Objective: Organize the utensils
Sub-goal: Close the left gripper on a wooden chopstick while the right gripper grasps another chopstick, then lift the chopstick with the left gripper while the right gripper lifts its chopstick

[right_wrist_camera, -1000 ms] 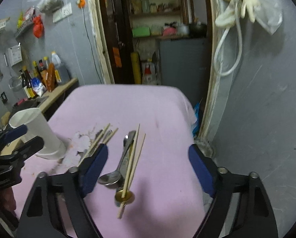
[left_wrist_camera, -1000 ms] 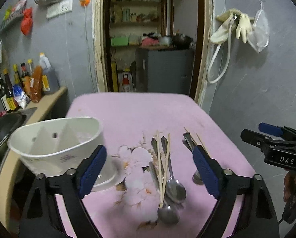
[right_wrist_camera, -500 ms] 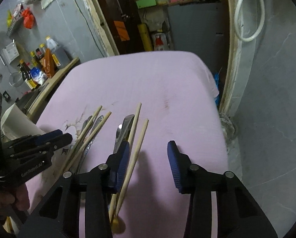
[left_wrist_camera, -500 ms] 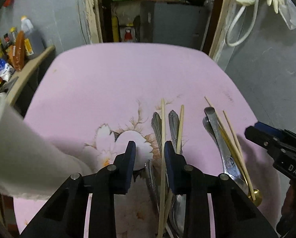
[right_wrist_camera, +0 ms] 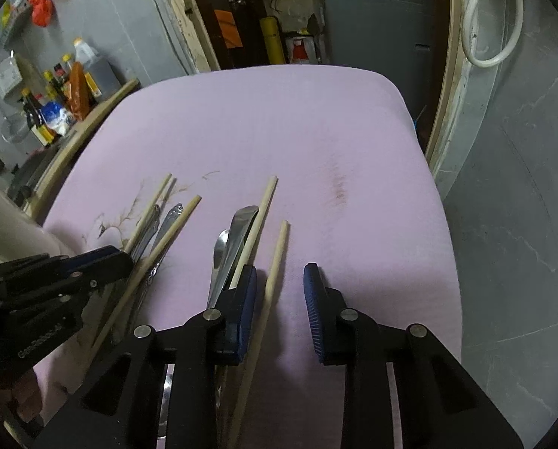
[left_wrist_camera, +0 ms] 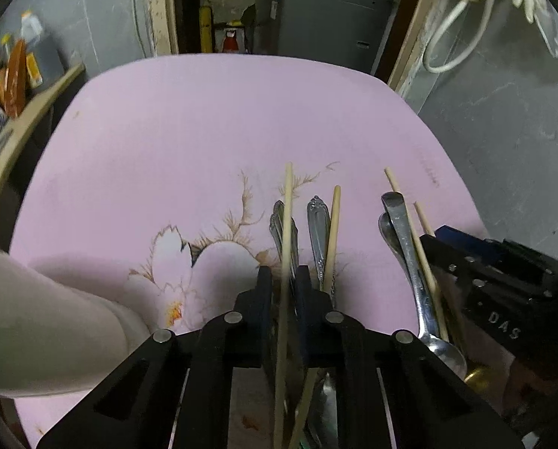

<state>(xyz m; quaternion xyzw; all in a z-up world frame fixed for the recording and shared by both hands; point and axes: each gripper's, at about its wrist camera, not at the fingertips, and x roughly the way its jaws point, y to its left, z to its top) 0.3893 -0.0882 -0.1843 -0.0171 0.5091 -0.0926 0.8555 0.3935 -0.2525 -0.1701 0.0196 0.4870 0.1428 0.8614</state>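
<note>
Sorting has barely begun: left fingers (left_wrist_camera: 283, 280) nearly closed around a chopstick (left_wrist_camera: 287, 224); right fingers (right_wrist_camera: 280, 292) part-open astride another chopstick (right_wrist_camera: 275, 262), spoons (right_wrist_camera: 224, 250) beside them.

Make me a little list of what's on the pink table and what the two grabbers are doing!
surface: pink tablecloth with a flower print
left gripper: nearly shut around one chopstick, down on the left pile
left pile: chopsticks lying over ornate silver handles
right gripper: open, one chopstick lying between its fingers
right pile: plain silver handles crossed by another chopstick
white holder: at the left edge
</note>
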